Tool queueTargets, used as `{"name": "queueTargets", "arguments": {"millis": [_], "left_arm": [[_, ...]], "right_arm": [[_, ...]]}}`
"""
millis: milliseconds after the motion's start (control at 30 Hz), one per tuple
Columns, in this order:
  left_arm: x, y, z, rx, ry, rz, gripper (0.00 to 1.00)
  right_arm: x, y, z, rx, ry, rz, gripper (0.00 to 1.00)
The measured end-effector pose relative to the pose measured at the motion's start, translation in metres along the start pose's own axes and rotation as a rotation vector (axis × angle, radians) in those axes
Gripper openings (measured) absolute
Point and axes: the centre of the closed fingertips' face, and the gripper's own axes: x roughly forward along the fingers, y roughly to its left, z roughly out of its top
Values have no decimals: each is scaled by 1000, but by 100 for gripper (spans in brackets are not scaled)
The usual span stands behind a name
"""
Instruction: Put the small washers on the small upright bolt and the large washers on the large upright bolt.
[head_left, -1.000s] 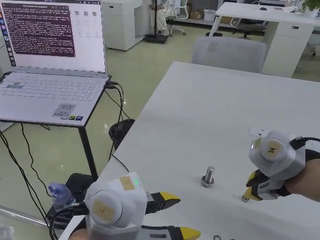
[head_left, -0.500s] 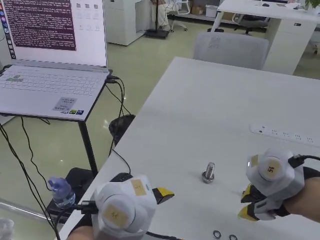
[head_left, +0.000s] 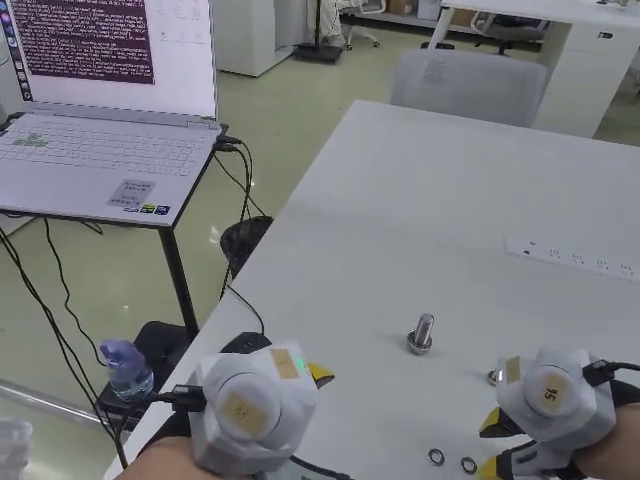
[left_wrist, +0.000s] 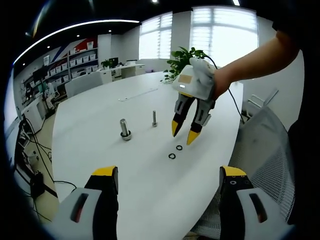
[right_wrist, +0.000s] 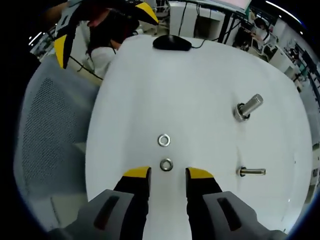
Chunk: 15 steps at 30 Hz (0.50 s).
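Two washers (right_wrist: 164, 140) are lying flat on the white surface (right_wrist: 200, 65). They're little shiny metal rings, side by side but not touching. The right gripper (right_wrist: 168, 174) hangs just behind the nearer one, fingers a bit apart, pinching nothing. The chunky large bolt (right_wrist: 247, 107) and skinny small bolt (right_wrist: 251, 172) stand upright nearby. The left gripper (left_wrist: 169, 172) has its fingers spread wide, empty.

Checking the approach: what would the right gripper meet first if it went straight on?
Likely the nearer washer, lying just ahead in line with the gap between its jaws; the other washer is beyond it. Depth is unclear.
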Motion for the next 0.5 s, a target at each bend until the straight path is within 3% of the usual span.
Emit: {"name": "queueTargets", "arguments": {"millis": [500], "left_arm": [[2, 3, -10, 1, 21, 2, 91]], "right_arm": [[18, -2, -5, -26, 48, 2, 27]]}}
